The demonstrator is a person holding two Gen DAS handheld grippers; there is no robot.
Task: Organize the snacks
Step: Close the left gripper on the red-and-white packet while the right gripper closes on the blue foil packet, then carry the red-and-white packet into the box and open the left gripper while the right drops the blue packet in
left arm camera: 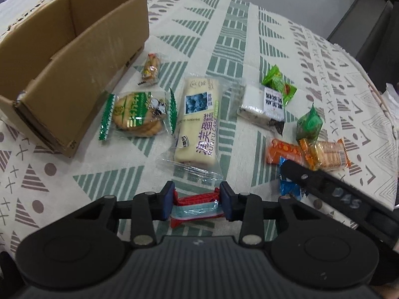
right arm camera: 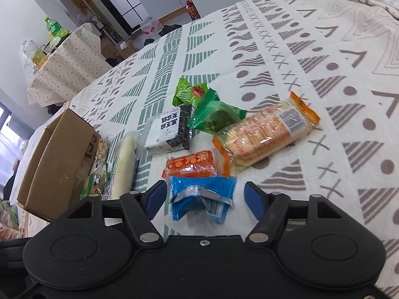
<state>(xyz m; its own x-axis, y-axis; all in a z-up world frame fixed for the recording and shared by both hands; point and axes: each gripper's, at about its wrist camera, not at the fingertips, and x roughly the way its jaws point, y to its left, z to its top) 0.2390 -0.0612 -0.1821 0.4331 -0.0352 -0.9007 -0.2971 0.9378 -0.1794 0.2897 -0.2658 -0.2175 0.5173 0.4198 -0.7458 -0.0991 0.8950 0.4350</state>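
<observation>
My left gripper is shut on a red and light-blue snack packet, held just above the patterned cloth. A cardboard box stands open at the left. Ahead lie a long cake packet, a round cracker packet, a small snack, a white and black packet and green packets. My right gripper is open, its blue pads on either side of a blue packet lying on the cloth. Beyond it lie an orange packet and a cracker packet.
The right gripper's black finger shows in the left wrist view, over the blue packet. A second cloth-covered table with bottles stands behind. The box is at the left in the right wrist view.
</observation>
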